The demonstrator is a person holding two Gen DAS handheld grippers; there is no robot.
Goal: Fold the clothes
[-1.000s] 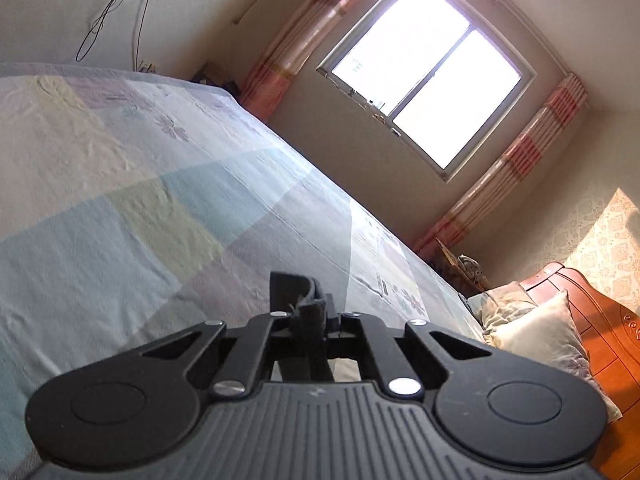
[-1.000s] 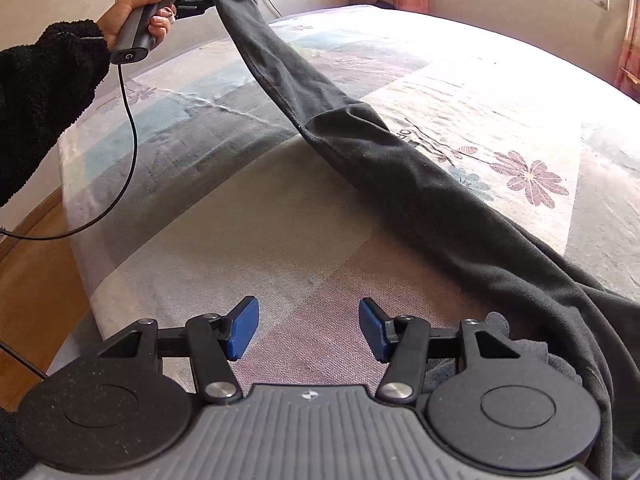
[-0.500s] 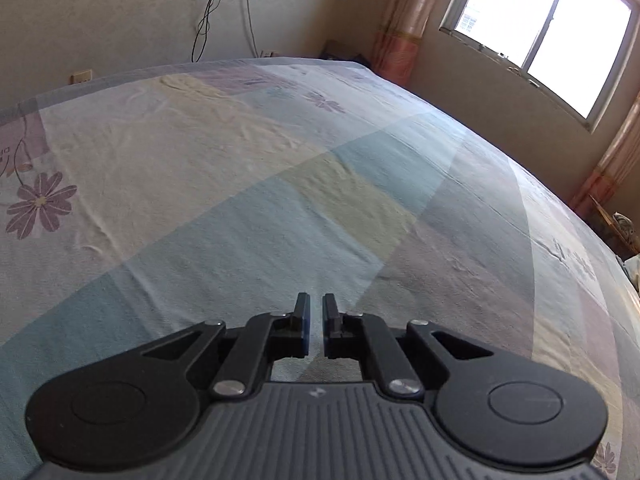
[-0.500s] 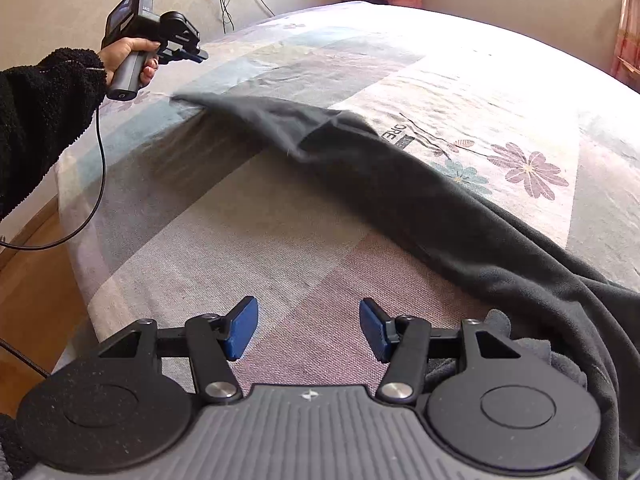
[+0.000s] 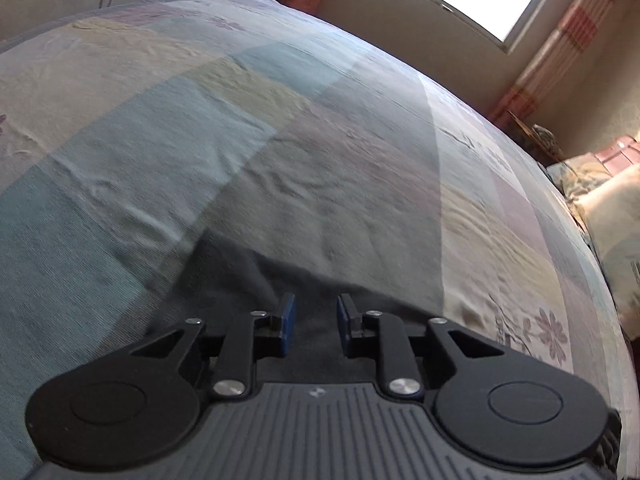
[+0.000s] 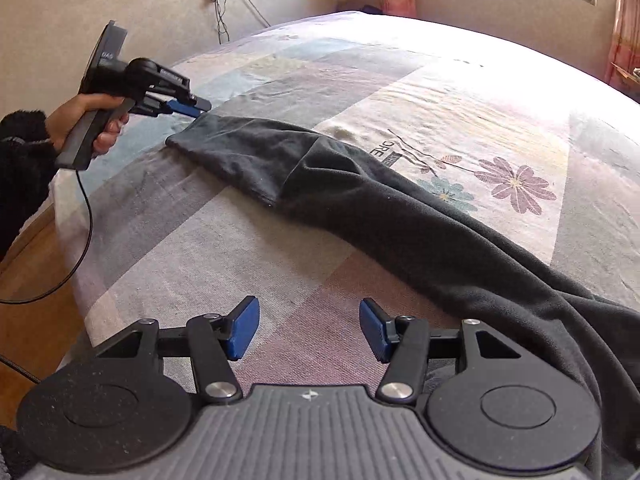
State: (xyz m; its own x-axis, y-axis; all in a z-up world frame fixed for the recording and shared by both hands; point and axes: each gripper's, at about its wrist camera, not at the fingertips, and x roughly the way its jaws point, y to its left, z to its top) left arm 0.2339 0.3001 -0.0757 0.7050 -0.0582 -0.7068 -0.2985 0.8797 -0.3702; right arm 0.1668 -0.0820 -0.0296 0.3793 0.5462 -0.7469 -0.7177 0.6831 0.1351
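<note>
In the left wrist view the left tongs (image 5: 312, 320) are hovering narrowly parted, empty, over the end of the long dark grey fleece garment (image 5: 240, 280) on the pastel patchwork bed (image 5: 200, 120), while in the right wrist view the right tongs (image 6: 308, 330) are gaping wide, empty, with the garment (image 6: 400, 216) running lengthwise from the left tongs (image 6: 192, 110) down to their right.

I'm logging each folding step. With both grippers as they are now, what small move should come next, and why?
Probably lower the left gripper and close it on the end of the dark garment. It hangs open just above that end, the right gripper is open and empty, and the garment lies stretched out on the bed.
</note>
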